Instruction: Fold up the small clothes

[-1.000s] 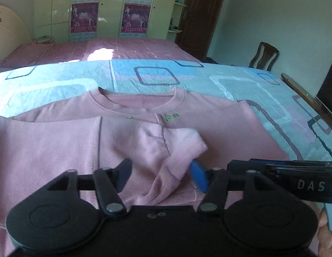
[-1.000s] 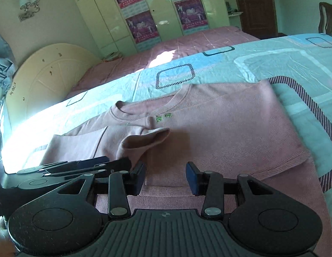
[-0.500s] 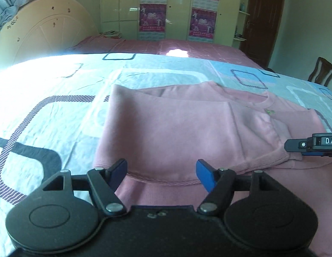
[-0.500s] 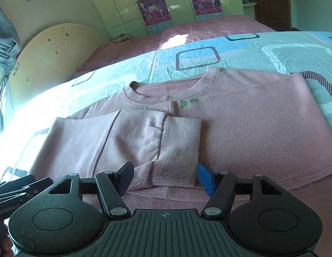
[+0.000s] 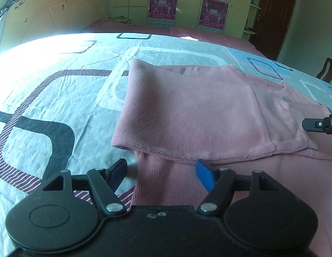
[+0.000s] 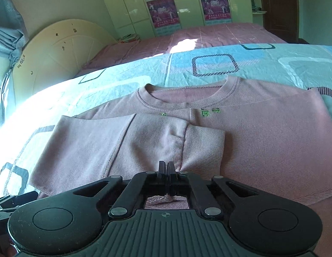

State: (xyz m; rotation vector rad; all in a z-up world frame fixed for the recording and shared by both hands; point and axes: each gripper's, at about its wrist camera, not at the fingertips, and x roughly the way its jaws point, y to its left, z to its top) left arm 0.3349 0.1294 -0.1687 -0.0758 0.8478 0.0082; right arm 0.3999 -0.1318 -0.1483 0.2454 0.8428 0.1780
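Pink knit sweater (image 6: 262,141) was lying flat on the bed's patterned bedspread (image 5: 59,98), neckline (image 6: 187,98) pointing toward the far edge, little green embroidered marks (image 6: 205,112) just below the collar. So, going left to right: the sweater's left side was already folded in over the body, with the sleeve (image 6: 144,143) laid across the chest and its ribbed cuff (image 6: 203,147) ending just under those green marks.

Left gripper (image 5: 161,172) was hovering low at the sweater's near left corner, jaws spread wide and nothing pinched between them. The ribbed hem (image 5: 166,184) sat right in the gap, but the pads weren't pressing on it.

Right gripper (image 6: 166,167) was further along, over the near edge of the folded sleeve. Its jaws had just been closing and were snapped fully together. Fabric was bunched right at the tips, and a bit of pink showed through the frame behind them, so it looked pinched on the sleeve.

Right half of the sweater was spread out flat and unfolded, reaching toward the bedspread's right edge. Further back there was a second bed with a pink cover (image 6: 208,34) and a wardrobe with posters (image 6: 163,10).
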